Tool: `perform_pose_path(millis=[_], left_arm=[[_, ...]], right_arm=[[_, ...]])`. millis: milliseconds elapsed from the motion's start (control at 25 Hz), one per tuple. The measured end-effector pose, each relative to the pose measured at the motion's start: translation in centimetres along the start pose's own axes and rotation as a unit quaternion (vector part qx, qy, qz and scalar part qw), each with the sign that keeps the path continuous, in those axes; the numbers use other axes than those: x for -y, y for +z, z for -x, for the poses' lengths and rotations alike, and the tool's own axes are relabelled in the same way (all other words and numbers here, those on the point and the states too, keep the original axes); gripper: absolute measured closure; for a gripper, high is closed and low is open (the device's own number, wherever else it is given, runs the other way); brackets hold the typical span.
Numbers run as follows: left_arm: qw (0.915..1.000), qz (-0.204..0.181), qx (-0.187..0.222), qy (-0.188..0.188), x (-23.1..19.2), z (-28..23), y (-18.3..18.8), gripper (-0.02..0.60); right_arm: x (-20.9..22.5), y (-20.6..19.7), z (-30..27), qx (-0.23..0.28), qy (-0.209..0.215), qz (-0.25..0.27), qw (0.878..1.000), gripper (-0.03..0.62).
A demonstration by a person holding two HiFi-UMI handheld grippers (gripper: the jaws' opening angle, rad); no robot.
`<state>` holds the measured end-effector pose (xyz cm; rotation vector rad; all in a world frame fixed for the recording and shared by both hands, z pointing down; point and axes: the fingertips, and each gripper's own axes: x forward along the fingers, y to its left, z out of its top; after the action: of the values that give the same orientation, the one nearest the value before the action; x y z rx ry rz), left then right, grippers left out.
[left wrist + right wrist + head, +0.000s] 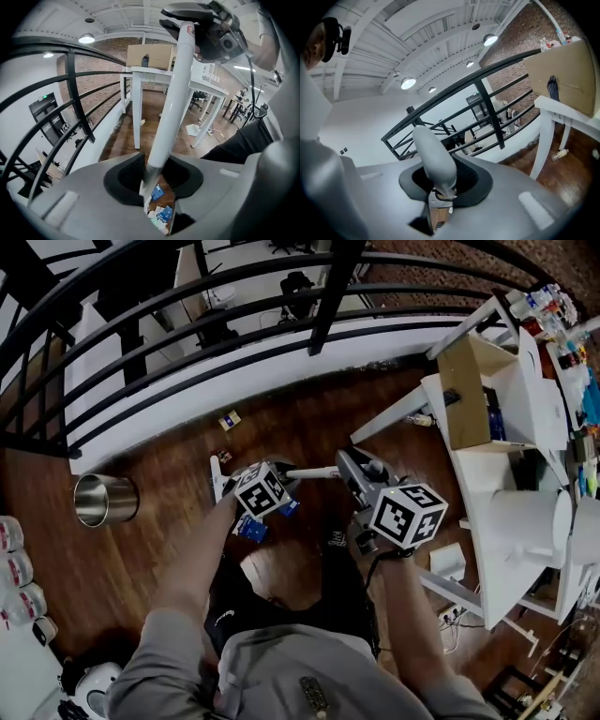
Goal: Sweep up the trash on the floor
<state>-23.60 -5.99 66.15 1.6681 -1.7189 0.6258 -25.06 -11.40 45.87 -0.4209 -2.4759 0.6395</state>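
Note:
Both grippers hold one long tool, a white pole that ends in a grey handle. My left gripper is shut on the pole low down. My right gripper is shut on the grey handle at its top. Blue and white scraps lie bunched just under the left gripper, and show through its jaws as scraps. The tool's lower end is hidden, so I cannot tell whether the scraps lie in a pan or on the wood floor. One more scrap lies nearer the railing.
A steel bin stands open on the floor at the left. A black railing and a white ledge run along the far side. White tables with a cardboard box crowd the right. The person's legs are just below the grippers.

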Motion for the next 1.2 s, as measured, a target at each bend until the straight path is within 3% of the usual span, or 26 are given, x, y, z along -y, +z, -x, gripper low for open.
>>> perform_pose_path(millis=[200, 360, 480, 640, 800, 920, 1200], left_arm=[[0.9985, -0.054, -0.01, 0.002, -3.2, 1.1, 1.7, 0.477], [0.9927, -0.111, -0.029, -0.038, -5.1, -0.5, 0.9, 0.474], [0.9824, -0.162, -0.047, -0.079, -6.1, -2.2, -1.0, 0.474], [0.9625, -0.224, -0.068, -0.137, -5.3, -3.9, -5.4, 0.472], [0.9475, -0.252, -0.072, -0.183, -3.2, -4.3, -8.6, 0.46], [0.9365, -0.263, -0.073, -0.22, 0.9, -4.6, -9.9, 0.46], [0.9264, -0.256, -0.071, -0.267, 10.9, -4.1, -9.7, 0.46]], right_arm=[[0.1, 1.8, -0.1, 0.036, -0.016, -0.009, 0.999, 0.536], [1.0, 0.7, -1.3, 0.067, -0.054, -0.029, 0.996, 0.536], [1.6, -1.3, -2.7, 0.101, -0.096, -0.055, 0.989, 0.536], [1.6, -6.5, -3.7, 0.132, -0.162, -0.106, 0.972, 0.536], [0.6, -11.5, -2.7, 0.153, -0.217, -0.156, 0.951, 0.536], [-0.1, -14.4, 0.0, 0.152, -0.249, -0.168, 0.941, 0.536], [-1.6, -17.9, 8.1, 0.139, -0.3, -0.191, 0.924, 0.537]])
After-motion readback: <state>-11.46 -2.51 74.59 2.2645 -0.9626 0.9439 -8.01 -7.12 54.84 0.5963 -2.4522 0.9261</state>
